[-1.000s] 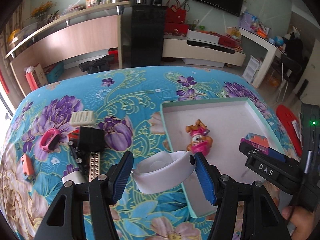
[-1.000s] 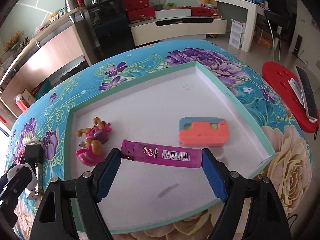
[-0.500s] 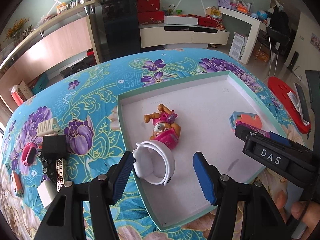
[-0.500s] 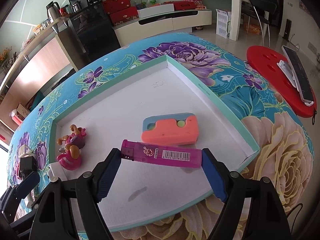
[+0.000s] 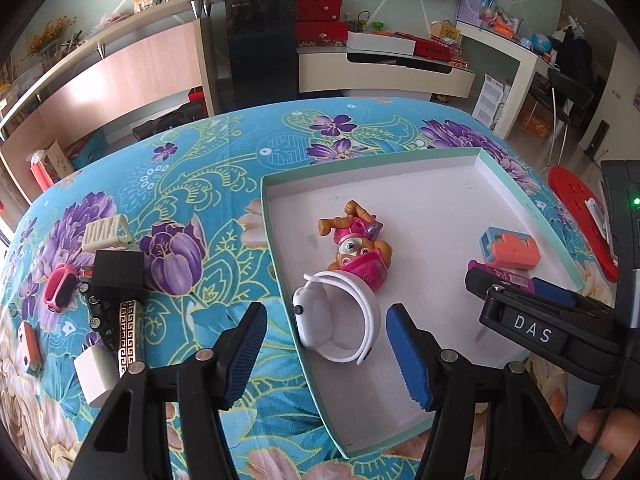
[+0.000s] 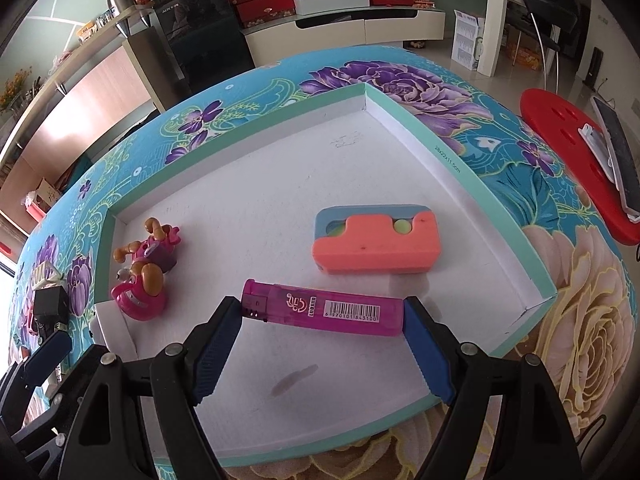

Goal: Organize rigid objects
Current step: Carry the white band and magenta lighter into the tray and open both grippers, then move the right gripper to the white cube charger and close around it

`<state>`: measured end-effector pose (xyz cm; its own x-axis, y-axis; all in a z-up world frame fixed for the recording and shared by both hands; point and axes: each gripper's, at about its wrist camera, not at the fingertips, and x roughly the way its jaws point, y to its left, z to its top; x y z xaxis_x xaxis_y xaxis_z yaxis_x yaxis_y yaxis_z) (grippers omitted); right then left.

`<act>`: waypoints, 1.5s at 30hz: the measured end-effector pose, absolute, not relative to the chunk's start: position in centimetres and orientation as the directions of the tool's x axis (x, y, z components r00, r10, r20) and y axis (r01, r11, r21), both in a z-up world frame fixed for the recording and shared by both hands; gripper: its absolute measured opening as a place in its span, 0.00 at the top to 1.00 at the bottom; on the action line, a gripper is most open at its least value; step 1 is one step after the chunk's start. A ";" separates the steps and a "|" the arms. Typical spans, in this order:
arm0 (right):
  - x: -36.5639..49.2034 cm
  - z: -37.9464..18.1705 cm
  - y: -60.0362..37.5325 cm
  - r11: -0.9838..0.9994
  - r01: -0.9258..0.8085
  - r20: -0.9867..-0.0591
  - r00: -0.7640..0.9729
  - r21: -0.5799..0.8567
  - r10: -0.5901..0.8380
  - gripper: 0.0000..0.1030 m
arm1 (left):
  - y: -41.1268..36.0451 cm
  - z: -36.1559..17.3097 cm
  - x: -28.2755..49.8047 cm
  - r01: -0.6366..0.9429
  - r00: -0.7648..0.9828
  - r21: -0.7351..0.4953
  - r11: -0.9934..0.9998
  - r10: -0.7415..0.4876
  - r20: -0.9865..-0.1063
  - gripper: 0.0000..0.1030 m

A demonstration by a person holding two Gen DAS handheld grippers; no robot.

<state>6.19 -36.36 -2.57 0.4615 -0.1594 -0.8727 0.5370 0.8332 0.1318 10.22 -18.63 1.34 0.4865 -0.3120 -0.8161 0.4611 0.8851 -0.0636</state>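
Roughly half sorted — toy pup, foam block and white watch lie in the tray; left hand-held gripper apart over the watch, right hand-held gripper clamped on the pink lighter; charger cluster remains at the counter's left edge.

Desk cover: turquoise with purple flowers. Tray: mint-green rim, white floor. Lighter: translucent magenta, white barcode label. Block: coral on grey-blue. Watch: white. Toy dog: pink and tan. Claw pads: blue.
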 end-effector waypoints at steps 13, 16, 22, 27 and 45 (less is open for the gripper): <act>6.1 -2.1 -36.3 0.832 0.536 -0.862 0.481 0.144 -0.161 0.18 | -16.7 2.1 10.9 0.403 0.519 -0.065 0.913 -0.287 -0.805 0.24; 6.2 -1.9 -36.1 0.837 0.528 -0.858 0.488 0.146 -0.159 0.18 | -16.1 2.1 11.3 0.381 0.526 -0.067 0.922 -0.276 -0.805 0.24; 6.5 -1.5 -35.4 0.847 0.503 -0.844 0.518 0.171 -0.137 0.18 | -14.4 1.9 12.1 0.318 0.543 -0.059 0.946 -0.233 -0.807 0.22; 7.0 -0.9 -34.3 0.860 0.478 -0.831 0.541 0.176 -0.130 0.17 | -12.8 1.8 12.7 0.266 0.564 -0.046 0.963 -0.194 -0.803 0.13; 10.1 1.7 -25.4 0.951 0.218 -0.751 0.660 0.218 0.021 0.17 | -3.3 2.9 14.3 0.003 0.644 -0.008 1.000 -0.008 -0.765 0.00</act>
<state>10.11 -25.45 1.72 0.6604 0.0209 -0.7506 0.2180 0.9512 0.2183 14.29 -3.30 2.89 0.6444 -0.0075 -0.7646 0.0027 1.0000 -0.0076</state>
